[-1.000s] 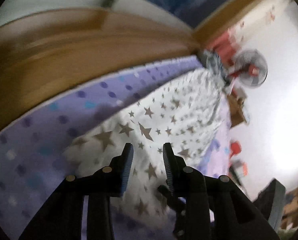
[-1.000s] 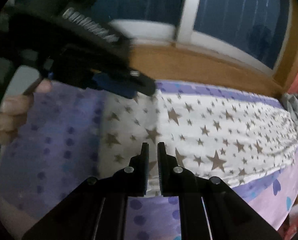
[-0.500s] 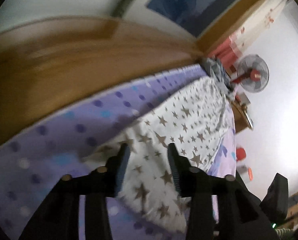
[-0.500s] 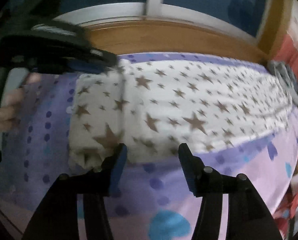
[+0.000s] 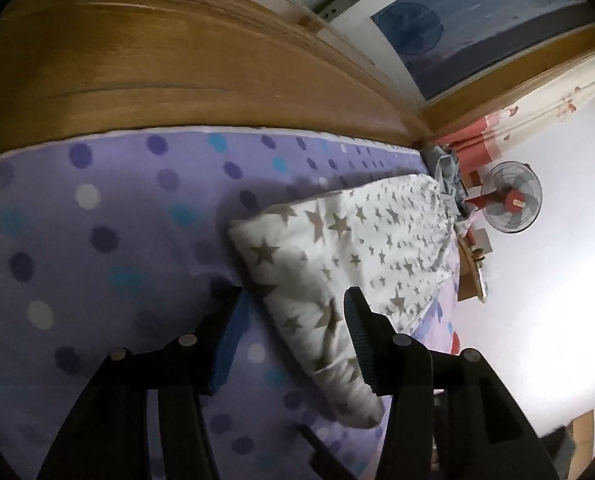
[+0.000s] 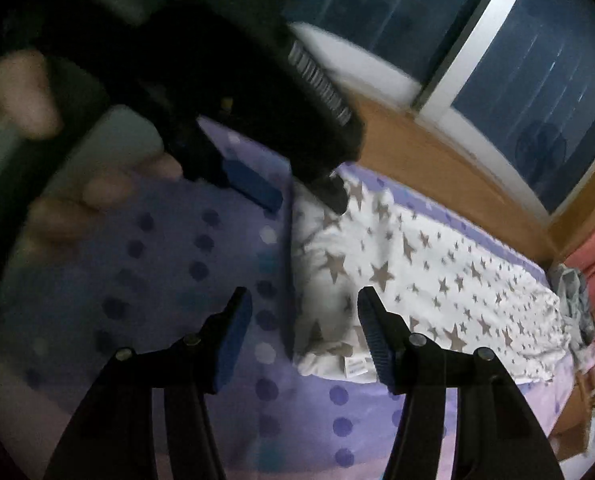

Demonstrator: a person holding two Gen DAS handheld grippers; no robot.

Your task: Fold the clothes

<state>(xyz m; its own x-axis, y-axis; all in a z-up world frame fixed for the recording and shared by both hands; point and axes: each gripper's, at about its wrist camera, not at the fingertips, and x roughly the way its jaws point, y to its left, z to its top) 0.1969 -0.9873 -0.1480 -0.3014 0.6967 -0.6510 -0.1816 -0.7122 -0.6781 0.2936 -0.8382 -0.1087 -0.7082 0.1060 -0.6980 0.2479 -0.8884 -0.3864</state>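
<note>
A white garment with brown stars (image 5: 361,256) lies folded in a long strip on a purple dotted bedsheet (image 5: 97,240). It also shows in the right wrist view (image 6: 417,280), with a small label at its near corner. My left gripper (image 5: 293,308) is open and empty, its jaws astride the garment's near end, above it. The left gripper also shows in the right wrist view (image 6: 309,200), held by a hand, over the garment's far corner. My right gripper (image 6: 303,308) is open and empty above the garment's near left edge.
A wooden headboard (image 5: 157,68) and a dark window (image 6: 537,60) run behind the bed. A standing fan (image 5: 511,202), red curtains (image 5: 477,144) and a heap of grey cloth (image 5: 445,168) are at the far end. The sheet (image 6: 337,420) reaches the near edge.
Both grippers have opened and let go of the garment. They have drawn back from it, and its end now lies flat on the sheet.
</note>
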